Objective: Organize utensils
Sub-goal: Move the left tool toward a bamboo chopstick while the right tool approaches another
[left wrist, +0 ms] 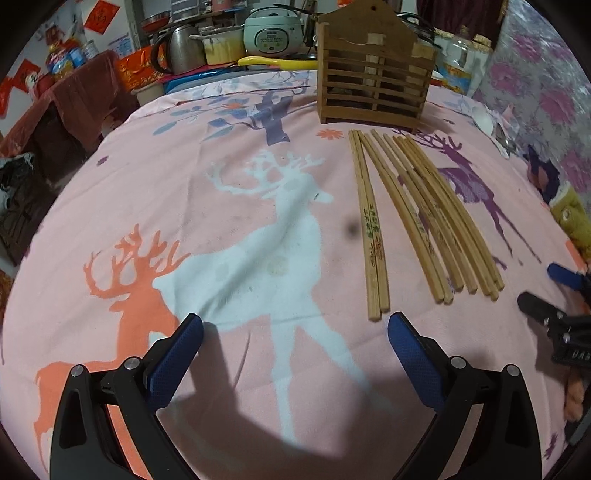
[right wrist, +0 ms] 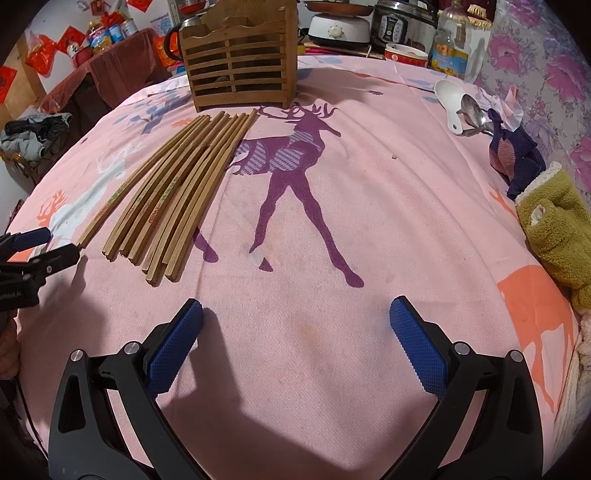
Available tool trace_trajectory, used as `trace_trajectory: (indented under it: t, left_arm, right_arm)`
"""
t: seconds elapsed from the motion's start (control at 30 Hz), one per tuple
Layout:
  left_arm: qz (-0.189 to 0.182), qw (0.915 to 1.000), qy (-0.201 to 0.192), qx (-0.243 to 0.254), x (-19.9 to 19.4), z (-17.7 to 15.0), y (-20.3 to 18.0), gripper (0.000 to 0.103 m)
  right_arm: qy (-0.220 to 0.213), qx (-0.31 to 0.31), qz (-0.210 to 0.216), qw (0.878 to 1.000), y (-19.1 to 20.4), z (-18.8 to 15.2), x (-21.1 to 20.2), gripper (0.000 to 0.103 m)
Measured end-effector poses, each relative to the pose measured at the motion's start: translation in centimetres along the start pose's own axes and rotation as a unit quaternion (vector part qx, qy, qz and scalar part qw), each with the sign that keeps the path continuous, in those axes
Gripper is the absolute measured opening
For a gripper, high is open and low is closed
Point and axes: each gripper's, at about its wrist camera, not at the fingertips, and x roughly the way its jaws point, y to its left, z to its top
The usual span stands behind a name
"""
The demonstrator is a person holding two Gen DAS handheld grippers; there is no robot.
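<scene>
Several wooden chopsticks (left wrist: 417, 221) (right wrist: 173, 188) lie side by side on the pink deer-print cloth (left wrist: 221, 192) (right wrist: 388, 206), pointing toward a slatted wooden utensil holder (left wrist: 373, 85) (right wrist: 240, 62) that stands upright at the far side. A white spoon (right wrist: 448, 99) and a metal spoon (right wrist: 474, 114) lie at the far right. My left gripper (left wrist: 295, 328) is open and empty, just short of the near ends of the chopsticks. My right gripper (right wrist: 295, 321) is open and empty over bare cloth, to the right of the chopsticks.
Kettle (left wrist: 181, 48), rice cooker (left wrist: 273, 31) and oil bottle (right wrist: 452, 40) crowd the back edge behind the holder. Folded cloths, dark blue (right wrist: 517, 155) and olive green (right wrist: 557, 225), lie along the right edge. A floral wall (right wrist: 546, 74) rises on the right.
</scene>
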Motion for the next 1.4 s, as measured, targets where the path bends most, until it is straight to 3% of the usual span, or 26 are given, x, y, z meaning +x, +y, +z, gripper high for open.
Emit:
trace_trajectory:
  t: [0.17, 0.33, 0.57, 0.7, 0.77, 0.87, 1.0, 1.1, 1.17, 1.23, 1.3, 1.4]
  left_arm:
    - [0.004, 0.9998, 0.005, -0.018, 0.1, -0.4, 1.3, 0.098]
    - [0.046, 0.9986, -0.008, 0.025, 0.4, 0.2, -0.9, 0.099]
    - [0.053, 0.9974, -0.018, 0.045, 0.6, 0.6, -2.2, 0.098]
    - [0.039, 0.999, -0.005, 0.02, 1.3, 1.4, -0.8, 0.099]
    - [0.068, 0.9976, -0.008, -0.011, 1.5, 1.7, 0.9, 0.099]
    - [0.036, 0.9985, -0.003, -0.042, 1.3, 1.5, 2.4, 0.097]
    - [0.047, 0.9987, -0.014, 0.015, 1.2, 1.7, 0.2, 0.086]
    - [0.05, 0.9973, -0.023, 0.048, 1.5, 2.2, -1.3, 0.083]
    - [0.042, 0.9979, -0.021, 0.045, 2.0, 2.9, -1.2, 0.084]
    - [0.024, 0.9996, -0.004, 0.015, 2.7, 3.4, 0.0, 0.097]
    - [0.009, 0.9996, 0.006, -0.025, 3.1, 3.6, 1.4, 0.098]
    - [0.025, 0.9994, 0.004, -0.022, 3.0, 3.5, 1.3, 0.099]
  right_arm:
    - [0.0, 0.0, 0.0, 1.0, 0.0, 0.0, 0.0, 0.098]
    - [0.0, 0.0, 0.0, 1.0, 0.0, 0.0, 0.0, 0.098]
    - [0.0, 0.0, 0.0, 1.0, 0.1, 0.0, 0.0, 0.098]
    - [0.0, 0.0, 0.0, 1.0, 0.1, 0.0, 0.0, 0.098]
    - [-0.001, 0.0, 0.0, 1.0, 0.0, -0.1, 0.0, 0.098]
    - [-0.001, 0.001, 0.003, 1.0, 0.0, 0.0, 0.0, 0.098]
    - [-0.004, 0.002, 0.01, 1.0, -0.1, 0.0, -0.1, 0.098]
    - [-0.021, 0.003, 0.048, 0.999, -0.3, 0.1, -0.7, 0.097]
    - [-0.026, -0.014, 0.057, 0.998, 0.3, 0.2, -0.9, 0.097]
    - [-0.024, -0.037, 0.056, 0.997, 1.3, 0.3, -0.7, 0.096]
    - [-0.024, -0.066, 0.05, 0.996, 2.7, 0.5, -0.5, 0.096]
    - [-0.025, -0.089, 0.034, 0.995, 4.0, 1.1, 0.0, 0.095]
